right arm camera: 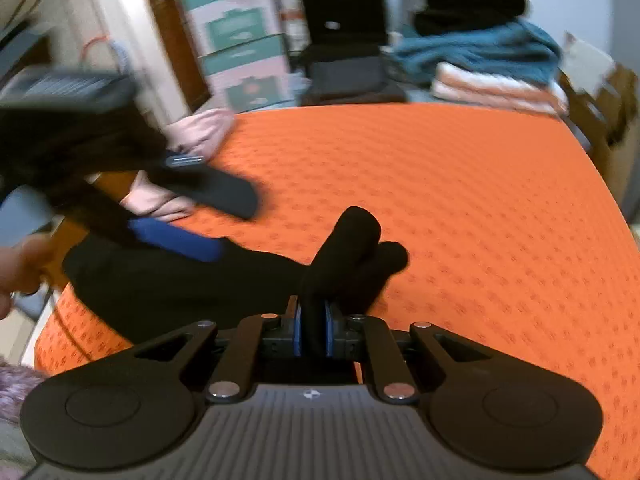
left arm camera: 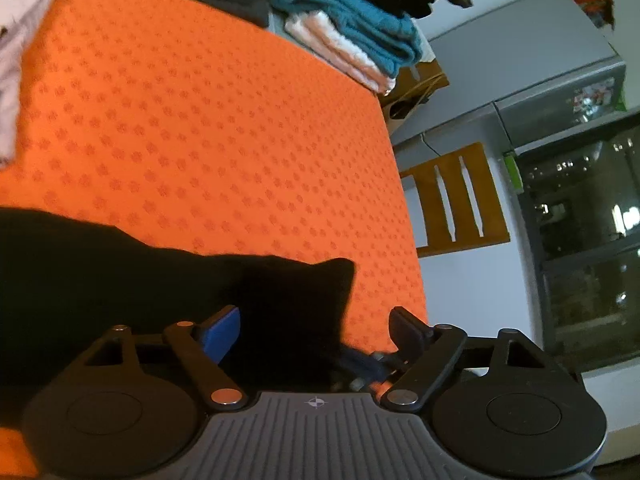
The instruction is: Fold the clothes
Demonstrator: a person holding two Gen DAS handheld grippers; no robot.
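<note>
A black garment lies on the orange patterned surface near its front left corner. My right gripper is shut on a bunched fold of it, and the fold sticks up beyond the blue pads. In the left wrist view the same black garment spreads under my left gripper, which stands open with its pads wide apart and not pressing on the cloth. The left gripper also shows blurred in the right wrist view, hovering over the garment's left part.
A pink garment lies at the far left of the surface. Folded teal, pink and black clothes are stacked beyond the far edge. A wooden chair back and a glass-fronted cabinet stand off the right edge. Boxes stand behind.
</note>
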